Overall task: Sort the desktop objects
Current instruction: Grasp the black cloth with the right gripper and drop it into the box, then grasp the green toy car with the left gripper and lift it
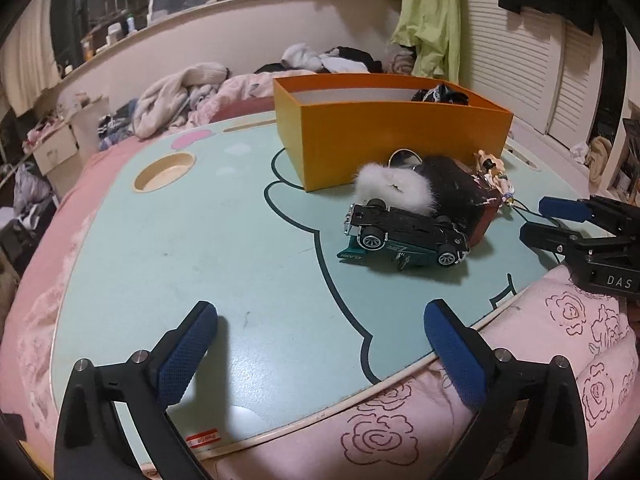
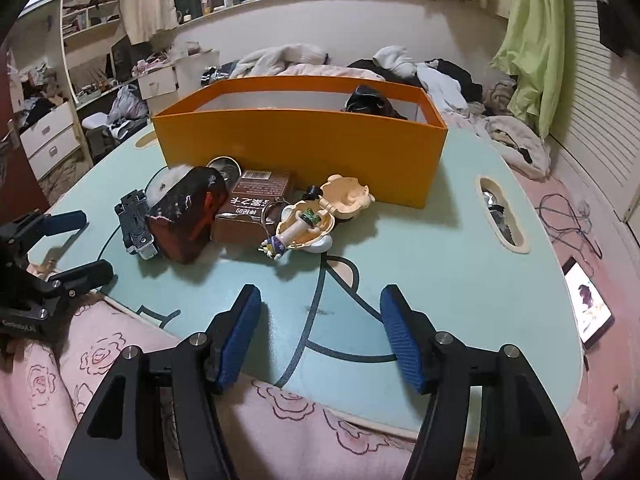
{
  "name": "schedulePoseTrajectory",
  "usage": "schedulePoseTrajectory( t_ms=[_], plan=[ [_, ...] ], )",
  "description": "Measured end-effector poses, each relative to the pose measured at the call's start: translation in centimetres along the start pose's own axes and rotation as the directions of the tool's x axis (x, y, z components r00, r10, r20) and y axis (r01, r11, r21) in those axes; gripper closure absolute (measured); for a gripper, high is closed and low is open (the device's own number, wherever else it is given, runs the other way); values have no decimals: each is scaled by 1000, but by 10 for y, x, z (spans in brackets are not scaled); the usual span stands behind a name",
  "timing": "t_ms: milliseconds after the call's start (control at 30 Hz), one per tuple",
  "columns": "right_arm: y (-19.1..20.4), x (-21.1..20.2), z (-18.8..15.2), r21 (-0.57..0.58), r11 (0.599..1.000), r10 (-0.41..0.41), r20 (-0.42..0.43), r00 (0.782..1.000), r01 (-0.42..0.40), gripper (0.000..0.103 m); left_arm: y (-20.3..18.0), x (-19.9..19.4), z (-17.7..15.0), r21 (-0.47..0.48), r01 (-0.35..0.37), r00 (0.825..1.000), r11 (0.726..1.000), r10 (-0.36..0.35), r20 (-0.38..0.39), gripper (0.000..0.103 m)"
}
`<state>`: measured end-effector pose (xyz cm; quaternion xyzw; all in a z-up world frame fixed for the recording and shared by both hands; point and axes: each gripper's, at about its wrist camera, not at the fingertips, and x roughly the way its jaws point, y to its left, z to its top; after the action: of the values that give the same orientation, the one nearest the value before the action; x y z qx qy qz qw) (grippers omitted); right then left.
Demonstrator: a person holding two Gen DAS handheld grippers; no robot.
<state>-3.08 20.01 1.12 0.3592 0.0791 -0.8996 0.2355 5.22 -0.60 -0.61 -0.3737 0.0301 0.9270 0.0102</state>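
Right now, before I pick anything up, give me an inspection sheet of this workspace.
Surface: mint-green lap table on a pink rose-print quilt.
Job's things: orange box already holding a dark item; in front of it an overturned toy car, white fur pompom, brown carton, cream figurine keychain.
Clutter: clothes heaped behind.
Grippers: left gripper and right gripper open, empty.
Cables: dark cord on the quilt.
Surroundings: lit phone, green curtain.

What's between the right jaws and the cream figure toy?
Only bare table, as the right wrist view shows; the right gripper is open, short of the cream figure toy.
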Motion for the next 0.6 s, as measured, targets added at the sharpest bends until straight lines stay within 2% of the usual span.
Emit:
schedulePoseTrajectory(
  t_ms=[67,233,367,533,600],
  plan=[
    [0,1,-1,-3,1000,1,-1,1000,-1,36,-2,-1,-1,-1,-1,1000,1000,1,2,0],
    [3,0,-3,-11,1000,9,-12,1000,-9,18,-2,-1,3,-2,-15,1000,1000,15,5,0],
    [5,-2,-2,-15,1000,11,-14,1000,-11,16,2,-7,2,15,-33,999,999,32,23,0],
    [6,-3,-3,-15,1000,13,-14,1000,-13,15,8,-10,1,8,-21,1000,1000,21,18,0],
    [6,-2,-2,-15,1000,13,-15,1000,-13,15,4,-17,4,24,13,999,1000,-15,52,0]
  ],
)
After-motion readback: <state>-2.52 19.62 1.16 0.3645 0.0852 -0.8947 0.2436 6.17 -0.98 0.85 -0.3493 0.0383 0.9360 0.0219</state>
